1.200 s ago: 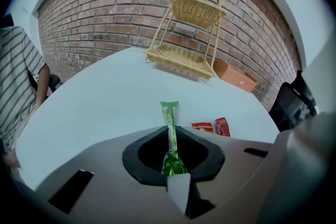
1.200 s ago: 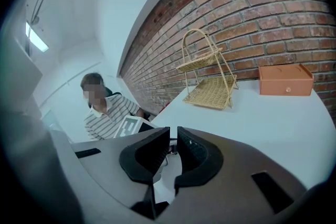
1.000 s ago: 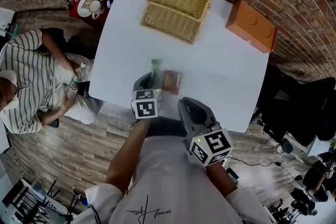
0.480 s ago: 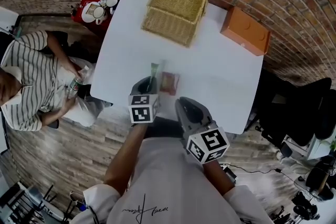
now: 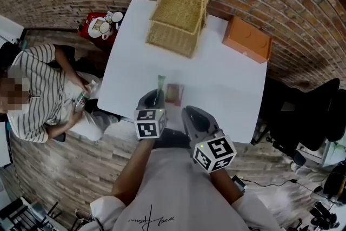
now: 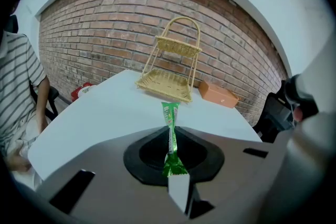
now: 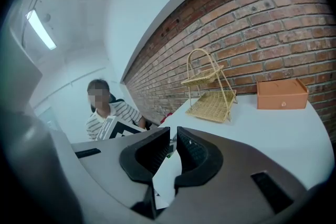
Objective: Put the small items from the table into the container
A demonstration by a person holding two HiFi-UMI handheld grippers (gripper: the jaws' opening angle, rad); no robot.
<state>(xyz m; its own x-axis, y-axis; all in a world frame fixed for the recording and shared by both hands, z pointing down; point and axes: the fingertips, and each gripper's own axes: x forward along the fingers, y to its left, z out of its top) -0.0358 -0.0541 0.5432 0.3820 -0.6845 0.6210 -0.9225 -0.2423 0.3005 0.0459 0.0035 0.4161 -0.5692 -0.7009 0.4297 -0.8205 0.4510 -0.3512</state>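
Note:
A thin green stick packet is pinched by its lower end in my left gripper and sticks out forward above the white table. In the head view the green packet pokes out past the left gripper. A small brown-red packet lies flat on the table just right of it. The two-tier wicker basket stands at the table's far edge. My right gripper hovers by the near edge, shut with nothing in it; its jaws stand close together in the right gripper view.
An orange box sits at the table's far right. A person in a striped shirt sits to the left of the table. A red tray with cups lies beyond the left corner. A black chair stands at the right.
My left gripper has risen with the green packet pinched in it, lifting it off the table. The right gripper has stayed where it was.

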